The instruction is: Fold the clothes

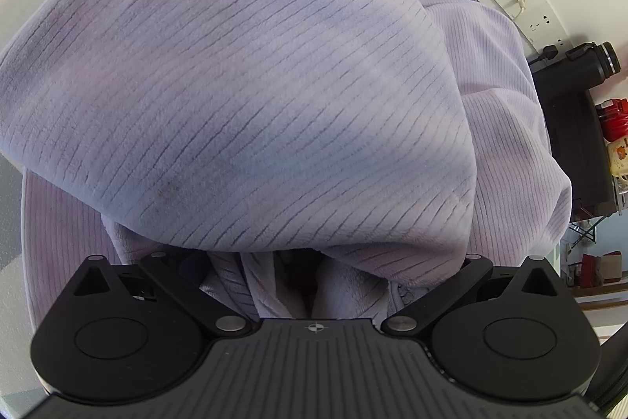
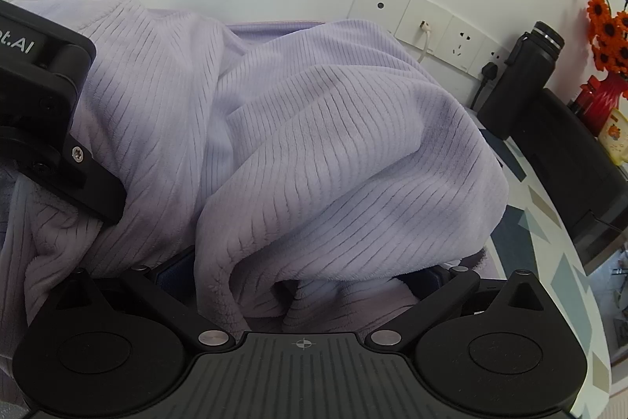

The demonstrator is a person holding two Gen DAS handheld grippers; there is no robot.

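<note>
Lavender ribbed fleece garment (image 1: 251, 85) fills most of both wrist views, heaped in thick folds that drape over the front of each tool, so what kind of garment it is cannot be made out. It lies bunched between and over the two tools, near a white wall. In the left wrist view the left hand-held gripper (image 1: 298, 269) has its fingers buried under the cloth; only the black linkage arms show, and I cannot tell whether it is clamping fabric or standing apart. In the right wrist view, part of the left tool's black body enters at the left edge, cut off by the frame and pressed against the folds. The right hand-held gripper (image 2: 302, 285) is likewise covered by a fold that hangs over its fingertips, so its spread cannot be told either. Further right, a row of wall sockets (image 2: 439, 30) sits on the wall, partly hidden behind the cloth. Beside it stands a black bottle (image 2: 522, 77), then orange artificial flowers (image 2: 608, 26) cut off at the right edge, above a patterned table (image 2: 549, 222) of which only a strip shows.
</note>
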